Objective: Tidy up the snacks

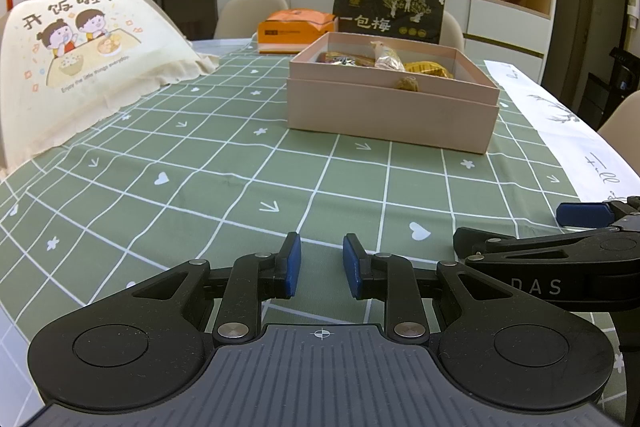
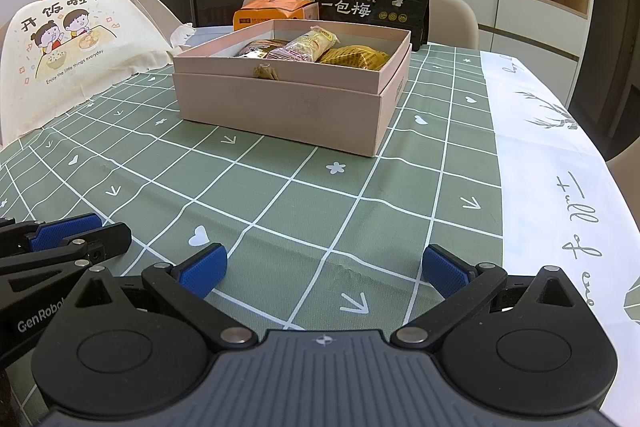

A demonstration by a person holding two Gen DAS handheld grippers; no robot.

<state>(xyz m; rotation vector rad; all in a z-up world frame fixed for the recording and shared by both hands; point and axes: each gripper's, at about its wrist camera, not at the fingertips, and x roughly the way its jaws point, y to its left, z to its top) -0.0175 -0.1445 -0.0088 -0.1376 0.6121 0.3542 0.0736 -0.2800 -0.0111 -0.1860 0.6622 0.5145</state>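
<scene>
A: Status of the left hand-held gripper (image 1: 319,265)?

B: A narrow gap is seen between the blue pads (image 1: 291,263); nothing is held. It is kept low over the desk (image 1: 200,211).

A: And the right hand-held gripper (image 2: 322,269)?

B: Spread wide, empty. It is parked just beside the left one, also low over the green checked cloth (image 2: 280,227).

A: Where are the snacks (image 2: 316,47)?

B: All visible ones are seen inside the pink box (image 2: 288,99), well ahead of both tools. From the right wrist view the box is placed ahead and slightly left; from the left wrist view it is ahead and to the right. So it is roughly centred between them, farther up the desk.

A: Anything loose on the cloth?

B: None is seen between the tools and the box. Behind the box an orange pack (image 1: 294,29) and a black bag (image 2: 372,3) are stood; whether these count as snacks to be sorted cannot be told.

A: Step in hand?

B: Judged as either start or finish: both tools idle, nothing gripped. Which one cannot be told.

A: How should a reach be done well?

B: The near wall of the box should be cleared from above, not pushed from the front, since the box is likely light and could be slid. The wide-open right tool is better suited to a pick. Crinkly wrappers should be pinched mid-body, not at the sealed ends. A small brown item (image 2: 265,71) is seen at the near rim; it could be knocked.
</scene>
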